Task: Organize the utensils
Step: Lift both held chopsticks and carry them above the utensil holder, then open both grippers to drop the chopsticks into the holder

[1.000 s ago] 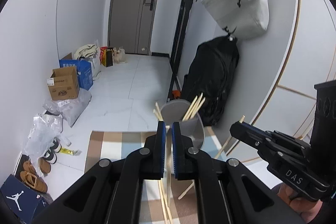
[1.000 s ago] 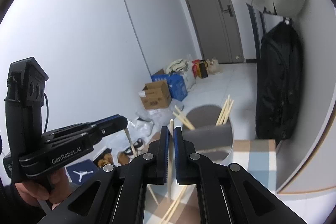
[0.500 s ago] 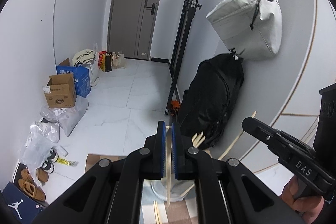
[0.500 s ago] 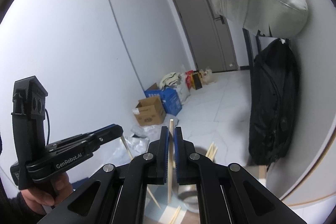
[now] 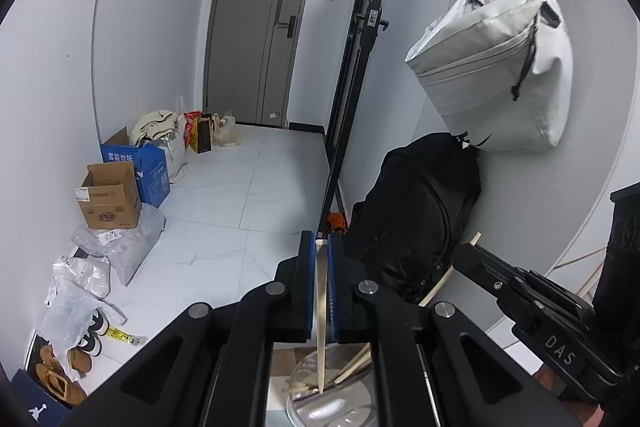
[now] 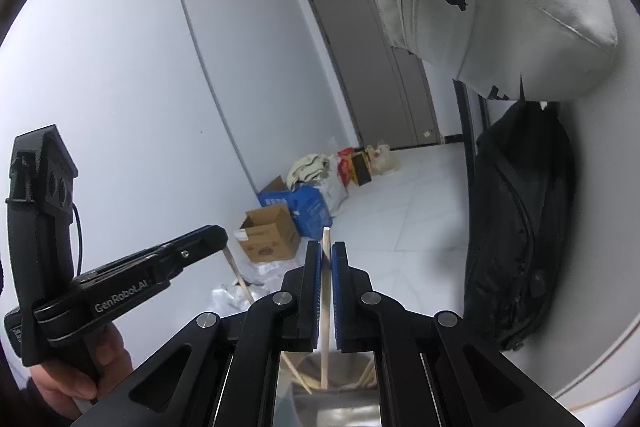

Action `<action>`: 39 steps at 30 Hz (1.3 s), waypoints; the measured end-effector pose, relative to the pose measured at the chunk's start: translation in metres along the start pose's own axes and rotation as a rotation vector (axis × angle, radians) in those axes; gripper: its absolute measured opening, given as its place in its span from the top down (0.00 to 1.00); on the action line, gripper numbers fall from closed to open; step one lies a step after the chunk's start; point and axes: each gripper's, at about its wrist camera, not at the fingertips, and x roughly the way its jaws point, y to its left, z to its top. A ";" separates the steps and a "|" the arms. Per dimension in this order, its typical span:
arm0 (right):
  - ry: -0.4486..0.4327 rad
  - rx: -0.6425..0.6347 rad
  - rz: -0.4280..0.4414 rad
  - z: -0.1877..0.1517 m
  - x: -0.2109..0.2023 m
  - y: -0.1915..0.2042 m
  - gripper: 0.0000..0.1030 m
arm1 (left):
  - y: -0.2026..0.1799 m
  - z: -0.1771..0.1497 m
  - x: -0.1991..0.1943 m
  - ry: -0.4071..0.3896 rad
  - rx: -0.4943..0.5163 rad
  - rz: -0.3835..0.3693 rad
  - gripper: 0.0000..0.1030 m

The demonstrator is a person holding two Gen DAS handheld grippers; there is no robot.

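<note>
Glossy white floor tiles [image 5: 240, 187]; slim wooden chopstick [image 5: 321, 307] clamped by left gripper [image 5: 319, 247].

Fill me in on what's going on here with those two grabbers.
A person is sorting chopsticks with a handheld gripper in each hand. The left gripper is shut on one chopstick that hangs upright between its fingers, tip over the metal cup. The right gripper is shut on another chopstick, likewise upright above the cup, which already holds several chopsticks. Neither held stick has been let go yet.
</note>
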 end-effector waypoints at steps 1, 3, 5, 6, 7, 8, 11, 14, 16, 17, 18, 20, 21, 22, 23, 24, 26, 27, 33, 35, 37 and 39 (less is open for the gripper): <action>0.002 0.001 0.000 0.001 0.003 -0.002 0.96 | 0.000 0.000 0.004 0.003 0.001 0.000 0.98; 0.004 0.001 -0.002 0.000 0.006 -0.005 0.96 | 0.000 0.001 0.011 0.007 0.001 0.003 0.98; 0.006 0.001 -0.007 -0.001 0.009 -0.009 0.96 | 0.002 0.000 0.015 -0.004 -0.014 0.008 0.98; 0.008 0.001 -0.008 -0.001 0.011 -0.012 0.96 | 0.000 0.000 0.017 -0.001 -0.014 0.004 0.98; 0.009 0.001 -0.009 -0.002 0.013 -0.014 0.96 | 0.000 0.000 0.020 0.008 -0.011 0.002 0.98; 0.012 0.000 -0.009 -0.003 0.014 -0.014 0.96 | 0.001 -0.002 0.022 0.010 -0.010 0.010 0.98; 0.023 0.003 -0.010 -0.003 0.020 -0.017 0.96 | 0.001 -0.002 0.031 0.026 -0.009 0.008 0.98; 0.032 0.006 -0.010 -0.005 0.027 -0.021 0.96 | 0.001 -0.004 0.035 0.034 -0.006 -0.001 0.98; 0.038 0.005 -0.011 -0.007 0.030 -0.023 0.96 | 0.000 -0.004 0.037 0.038 -0.005 -0.012 0.98; 0.041 0.002 -0.012 -0.008 0.031 -0.023 0.96 | 0.000 -0.004 0.038 0.040 -0.003 -0.015 0.98; 0.045 -0.001 -0.014 -0.010 0.032 -0.024 0.96 | -0.001 -0.005 0.039 0.042 -0.001 -0.016 0.98; 0.054 -0.002 -0.012 -0.014 0.034 -0.024 0.96 | -0.002 -0.006 0.040 0.047 0.001 -0.028 0.98; 0.058 -0.006 -0.011 -0.014 0.036 -0.025 0.96 | -0.001 -0.008 0.039 0.045 0.002 -0.031 0.98; 0.060 -0.009 -0.012 -0.016 0.036 -0.025 0.96 | 0.000 -0.009 0.038 0.041 0.004 -0.035 0.98; 0.062 -0.014 -0.012 -0.018 0.036 -0.024 0.96 | -0.001 -0.010 0.038 0.036 0.010 -0.042 0.98; 0.064 -0.017 -0.010 -0.020 0.035 -0.024 0.96 | -0.001 -0.013 0.036 0.031 0.017 -0.044 0.98; 0.069 -0.025 -0.011 -0.024 0.036 -0.024 0.96 | -0.002 -0.017 0.036 0.030 0.024 -0.053 0.98; 0.075 -0.028 -0.012 -0.026 0.039 -0.025 0.96 | -0.002 -0.019 0.035 0.032 0.028 -0.063 0.98; 0.110 -0.031 0.005 -0.034 0.043 -0.026 0.96 | -0.005 -0.028 0.035 0.066 0.060 -0.126 0.98; 0.124 -0.027 0.014 -0.038 0.045 -0.026 0.93 | -0.006 -0.029 0.036 0.077 0.073 -0.128 0.98; 0.144 -0.002 0.037 -0.041 0.048 -0.029 0.93 | -0.007 -0.030 0.035 0.085 0.075 -0.123 0.98; 0.174 0.046 0.071 -0.043 0.052 -0.034 0.93 | -0.008 -0.029 0.036 0.100 0.077 -0.128 0.98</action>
